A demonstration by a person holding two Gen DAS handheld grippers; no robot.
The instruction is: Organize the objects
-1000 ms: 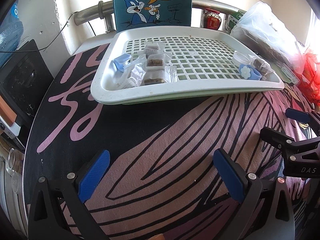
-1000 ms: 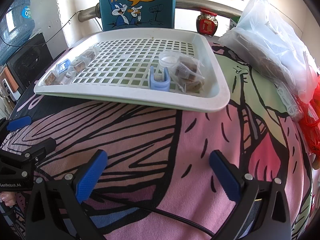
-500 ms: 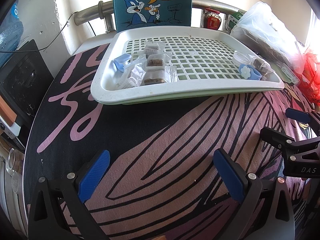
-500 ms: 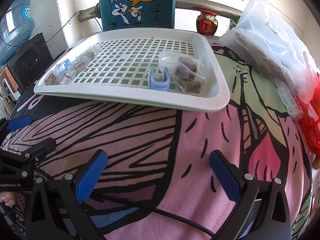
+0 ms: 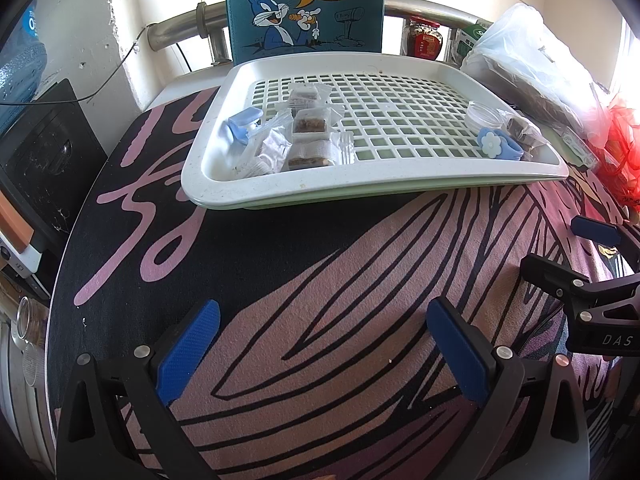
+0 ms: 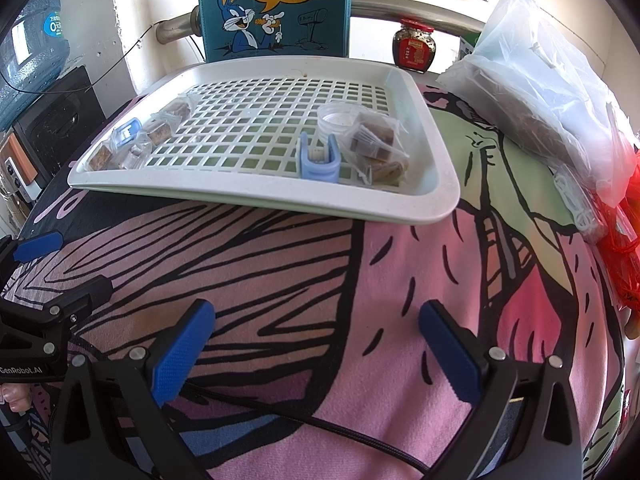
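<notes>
A white slotted tray [image 5: 400,196] [image 6: 440,196] lies at the back of the table. At its left end lie several wrapped snack packets [image 5: 308,128] [image 6: 160,132] and a light blue clip [image 5: 244,124] [image 6: 126,132]. At its right end lie a blue flower clip [image 5: 498,148] [image 6: 318,160], a clear round lid [image 5: 484,114] [image 6: 338,118] and a bag of brown pieces [image 5: 520,132] [image 6: 376,148]. My left gripper [image 5: 322,320] and my right gripper [image 6: 316,316] are open and empty, low over the cloth, well short of the tray.
A patterned pink and black cloth [image 5: 320,280] covers the table. A Bugs Bunny box [image 5: 304,4] stands behind the tray. A filled plastic bag [image 6: 540,80], a red-lidded jar [image 6: 414,46] and red netting [image 6: 628,240] lie at the right. A black box [image 5: 40,160] stands left.
</notes>
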